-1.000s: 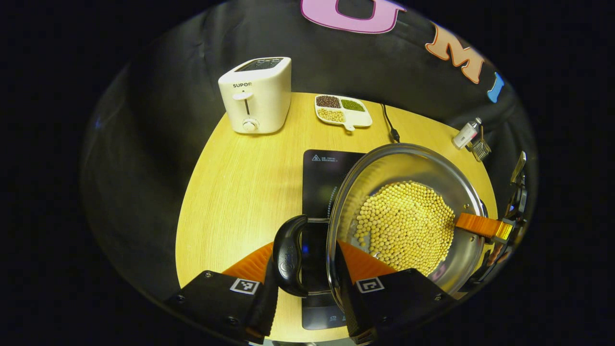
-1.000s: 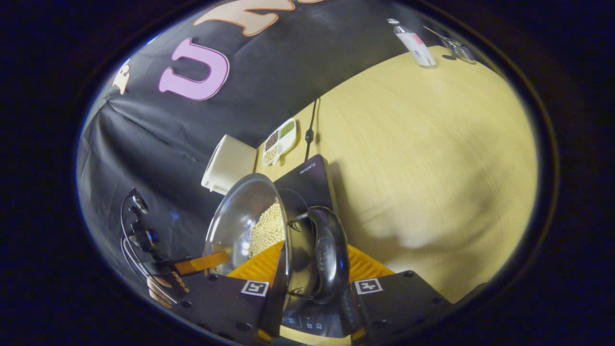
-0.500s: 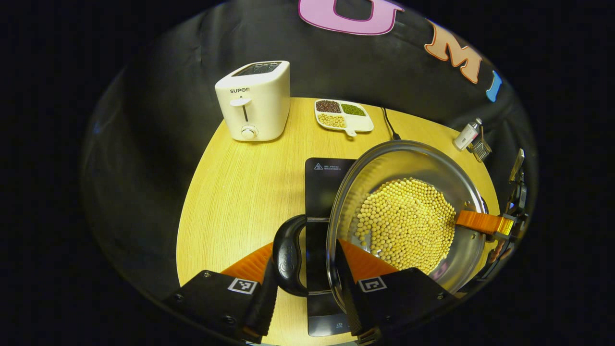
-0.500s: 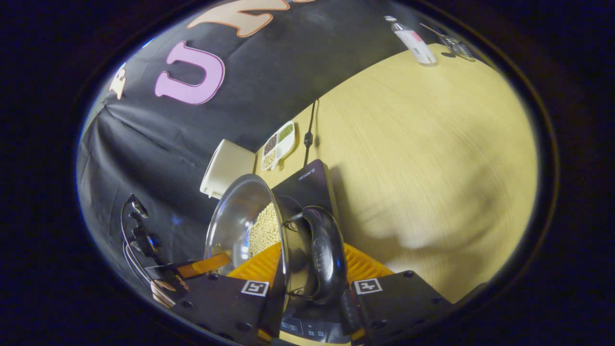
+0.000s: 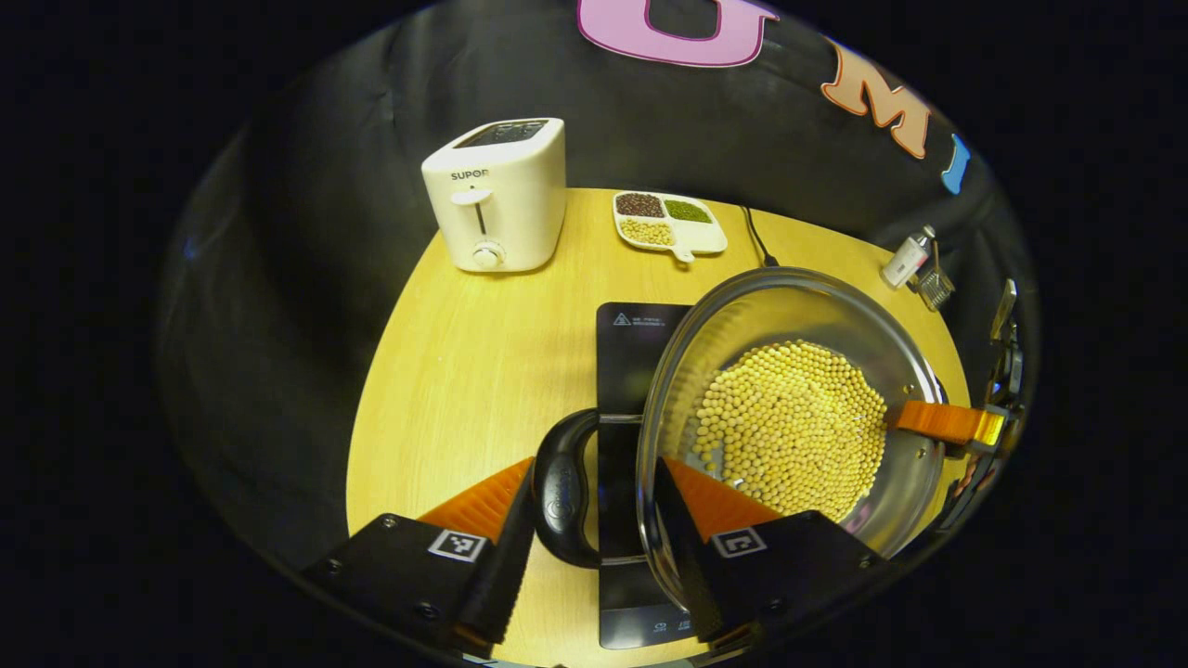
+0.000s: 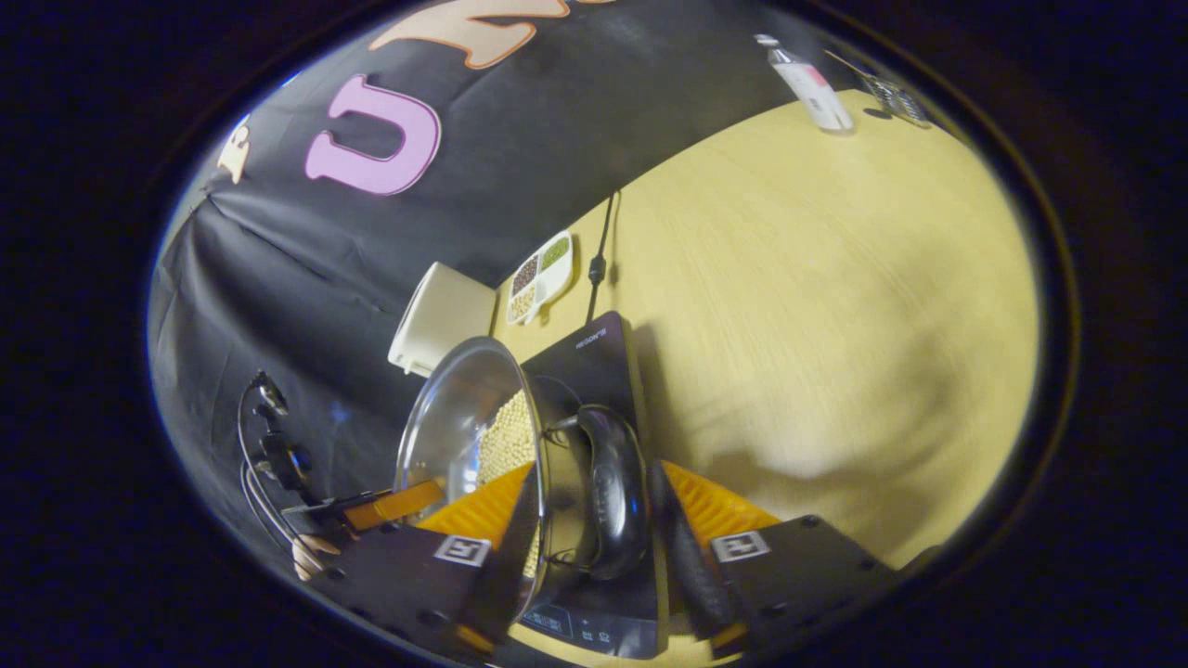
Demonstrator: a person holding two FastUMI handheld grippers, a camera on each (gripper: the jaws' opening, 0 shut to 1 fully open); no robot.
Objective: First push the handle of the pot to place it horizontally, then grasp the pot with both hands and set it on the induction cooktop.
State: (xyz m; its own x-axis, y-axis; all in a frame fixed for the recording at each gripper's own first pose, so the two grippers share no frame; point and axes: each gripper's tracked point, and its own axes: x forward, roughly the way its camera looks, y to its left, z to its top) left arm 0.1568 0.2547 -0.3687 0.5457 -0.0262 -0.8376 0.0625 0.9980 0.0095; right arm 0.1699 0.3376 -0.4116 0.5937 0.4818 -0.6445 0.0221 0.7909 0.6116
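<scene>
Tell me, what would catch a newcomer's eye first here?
Probably the shiny steel pot heaped with yellow beans, held over the black induction cooktop on the wooden table. Behind it, near the wall, stand a white toaster and a small divided dish of beans.

Steel pot [image 5: 905,482] of pale yellow beans [image 5: 789,429], black handle [image 5: 562,487], black cooktop [image 5: 631,353], cream toaster [image 5: 497,195], light wood-grain table [image 5: 464,353]

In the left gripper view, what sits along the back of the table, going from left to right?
White toaster → divided dish of beans → black cable → small white bottle → small metal tool.
</scene>
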